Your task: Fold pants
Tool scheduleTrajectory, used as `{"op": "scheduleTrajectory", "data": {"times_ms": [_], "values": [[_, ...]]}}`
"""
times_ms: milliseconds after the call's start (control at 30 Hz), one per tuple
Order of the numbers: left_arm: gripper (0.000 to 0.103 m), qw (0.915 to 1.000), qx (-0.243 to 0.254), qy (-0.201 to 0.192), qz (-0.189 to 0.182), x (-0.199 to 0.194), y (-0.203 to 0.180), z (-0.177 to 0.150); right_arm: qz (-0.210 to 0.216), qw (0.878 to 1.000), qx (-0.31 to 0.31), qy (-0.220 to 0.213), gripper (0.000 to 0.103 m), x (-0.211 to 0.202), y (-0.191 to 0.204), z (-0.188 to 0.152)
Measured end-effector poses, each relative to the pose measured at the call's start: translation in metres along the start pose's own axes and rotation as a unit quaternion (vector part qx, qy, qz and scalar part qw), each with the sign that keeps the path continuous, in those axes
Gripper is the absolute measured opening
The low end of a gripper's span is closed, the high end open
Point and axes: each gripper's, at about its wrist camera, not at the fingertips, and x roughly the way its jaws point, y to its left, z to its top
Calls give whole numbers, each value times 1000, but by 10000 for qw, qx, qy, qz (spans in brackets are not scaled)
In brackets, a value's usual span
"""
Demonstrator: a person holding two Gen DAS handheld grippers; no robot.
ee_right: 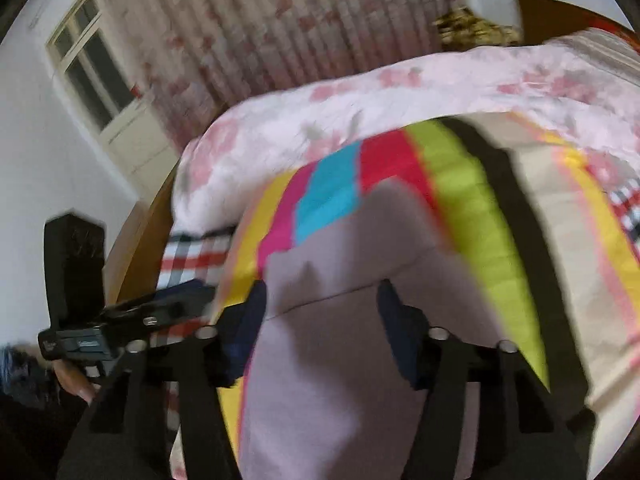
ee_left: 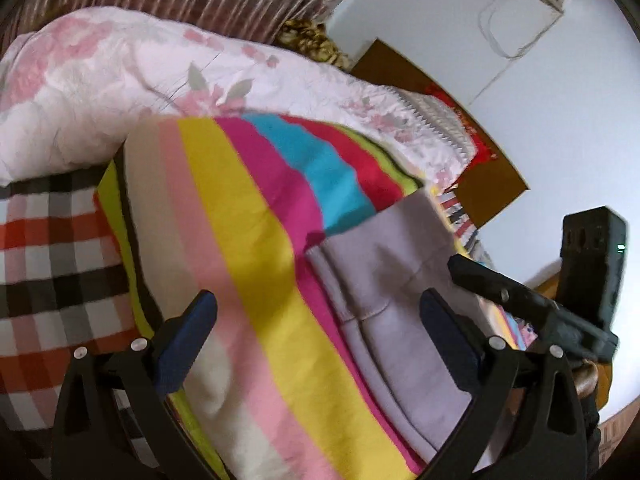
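Lilac pants (ee_left: 400,280) lie on a bright striped blanket (ee_left: 240,220) on a bed. My left gripper (ee_left: 318,308) hovers open and wide over the blanket's yellow and pink stripes and the pants' left edge. Its right pad is above the lilac cloth, and nothing is pinched. In the right wrist view the pants (ee_right: 360,260) fill the lower middle, blurred. My right gripper (ee_right: 322,296) stands open over them, with the cloth showing between the pads and no pinch visible. The right gripper's black finger (ee_left: 480,280) also shows above the pants' far edge in the left wrist view.
A floral pink quilt (ee_left: 120,80) is bunched behind the blanket, and a plaid sheet (ee_left: 48,240) lies to its left. A brown headboard (ee_left: 400,64) meets a white wall. A patterned curtain (ee_right: 280,20) and a white door (ee_right: 92,64) stand beyond the bed.
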Motion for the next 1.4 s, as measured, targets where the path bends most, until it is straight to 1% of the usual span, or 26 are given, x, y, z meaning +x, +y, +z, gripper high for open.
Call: {"op": "scheduleTrajectory", "data": {"times_ms": [33, 100, 167, 233, 333, 400, 467, 533, 600, 633, 667, 700, 767, 867, 933, 967, 1000, 1033, 1067, 1100, 1133, 1167, 1200, 1233, 1300, 1400], "values": [[101, 10000, 24, -6, -97, 2, -3, 3, -157, 9998, 99, -109, 50, -8, -11, 2], [100, 9997, 104, 19, -206, 7, -11, 3, -396, 9988, 236, -167, 50, -18, -26, 6], [100, 9993, 244, 115, -264, 18, -20, 3, -639, 9976, 245, -71, 50, -20, -34, 6], [99, 9988, 370, 253, -172, 29, -30, -4, -708, 9973, 193, 64, 50, -15, -38, 7], [92, 9983, 349, 392, -263, 35, -33, -13, -844, 9962, 25, 196, 50, -6, -37, 2], [79, 9984, 203, 385, -370, 33, -29, -17, -810, 9966, -14, 173, 50, -5, -36, -2], [74, 9982, 169, 431, -392, 37, -23, -16, -839, 9963, -48, 165, 50, -1, -35, -4], [72, 9985, 203, 358, -373, 39, -23, -13, -855, 9962, 1, 170, 50, 1, -36, -7], [63, 9984, 299, 274, -386, 43, -25, -9, -867, 9961, 84, 146, 50, -1, -37, -8], [61, 9983, 352, 283, -367, 45, -27, -7, -862, 9961, 136, 131, 50, -1, -39, -9], [53, 9982, 379, 293, -363, 48, -29, -5, -833, 9963, 191, 118, 50, -2, -41, -10], [48, 9982, 384, 297, -347, 51, -30, -4, -823, 9963, 230, 105, 50, -2, -41, -11], [44, 9983, 444, 258, -275, 51, -32, -5, -813, 9963, 275, 100, 50, -3, -43, -12], [44, 9983, 427, 396, -79, 56, -29, -7, -818, 9962, 247, 145, 50, 0, -42, -13], [46, 9984, 343, 452, -77, 56, -26, -7, -824, 9963, 201, 165, 50, 2, -40, -14], [46, 9983, 336, 460, -76, 56, -26, -8, -860, 9960, 153, 172, 49, 3, -39, -14], [45, 9983, 349, 472, -54, 55, -26, -9, -930, 9955, 90, 147, 45, 3, -36, -14], [40, 9981, 391, 477, -8, 55, -27, -9, -970, 9952, 10, 109, 31, 3, -34, -14], [24, 9979, 442, 478, -8, 55, -28, -9, -987, 9951, -44, 91, 23, 2, -32, -14], [14, 9974, 555, 453, -33, 54, -31, -9, -1042, 9944, -138, 67, 19, 1, -28, -13], [12, 9969, 674, 399, -34, 52, -34, -9, -1135, 9932, -272, 50, 14, 0, -23, -13], [9, 9965, 762, 345, -39, 50, -36, -8, -1229, 9916, -404, 39, 13, -1, -17, -12], [9, 9964, 806, 236, -84, 44, -38, -6, -1276, 9907, -475, 21, 13, -3, -13, -11], [9, 9967, 786, 107, -157, 34, -39, -4, -1306, 9900, -541, -23, 13, -6, -9, -9], [9, 9970, 736, -30, -220, 21, -40, -1, -1386, 9879, -673, -182, 13, -14, 0, -5], [9, 9979, 638, 18, -79, 21, -36, 0, -1403, 9872, -721, -233, 13, -13, 4, 0]]}}
